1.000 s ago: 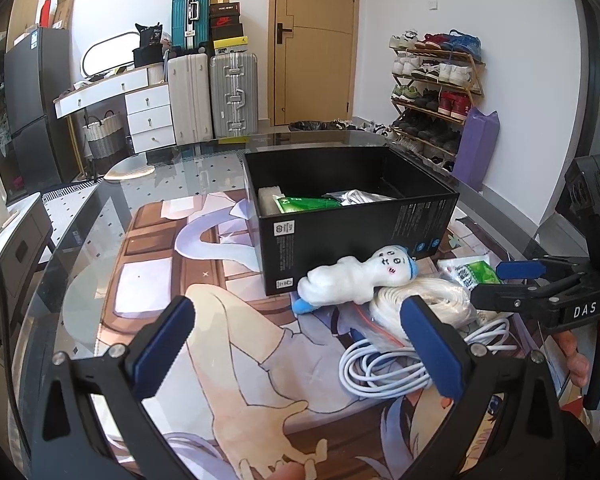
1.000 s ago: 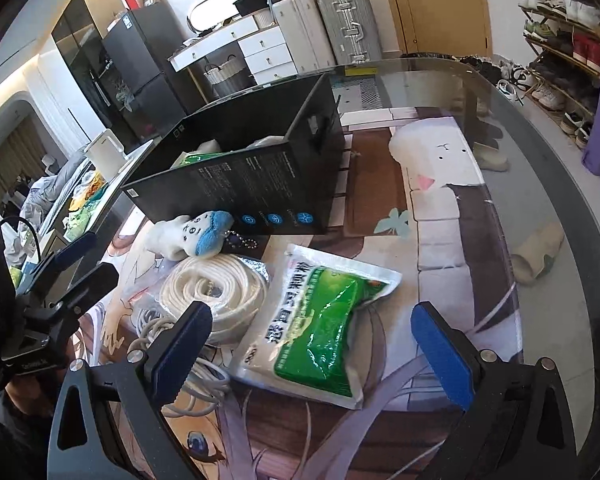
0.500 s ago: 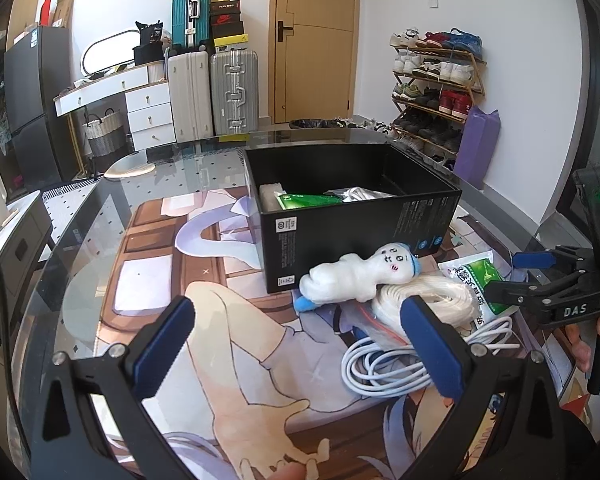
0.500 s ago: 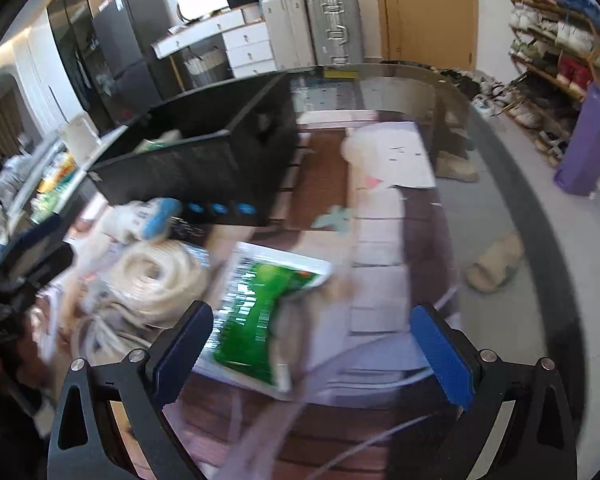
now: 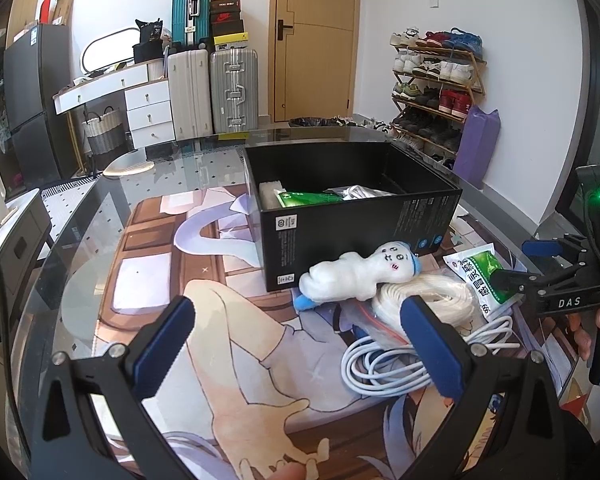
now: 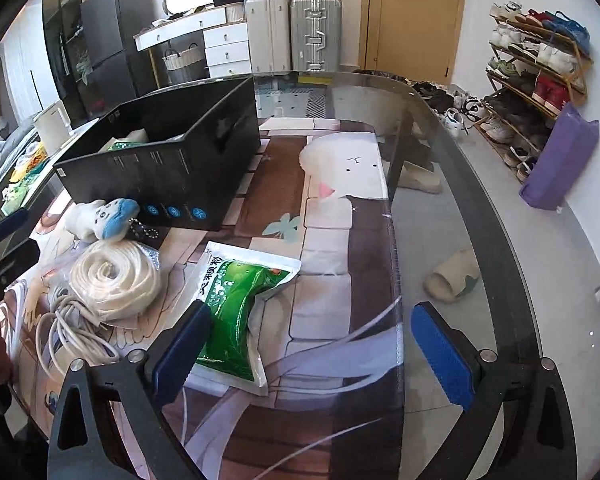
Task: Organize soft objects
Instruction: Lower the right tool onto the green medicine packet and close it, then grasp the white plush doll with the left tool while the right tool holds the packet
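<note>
A black box [image 5: 352, 216] [image 6: 172, 152] stands on the printed mat and holds a green pouch [image 5: 306, 197] and a silver pack. In front of it lie a white plush doll [image 5: 360, 276] [image 6: 100, 216], a coil of cream rope [image 5: 432, 300] [image 6: 114, 280], a white cable [image 5: 384, 364] [image 6: 66, 332] and a green-and-white pouch [image 6: 236, 312] [image 5: 484, 276]. My left gripper [image 5: 300, 344] is open, hovering over the mat short of the doll. My right gripper [image 6: 312, 352] is open; its left finger overlaps the pouch's near edge.
The glass table's curved edge [image 6: 496, 216] runs along the right. Beyond it stand a shoe rack [image 5: 436, 84], a purple bag [image 6: 556, 160], suitcases [image 5: 212, 88] and white drawers [image 5: 148, 112]. Slippers [image 6: 452, 276] lie on the floor under the glass.
The right gripper has swung right and come down over the green-and-white pouch. The left gripper has barely moved. Both stay open.
</note>
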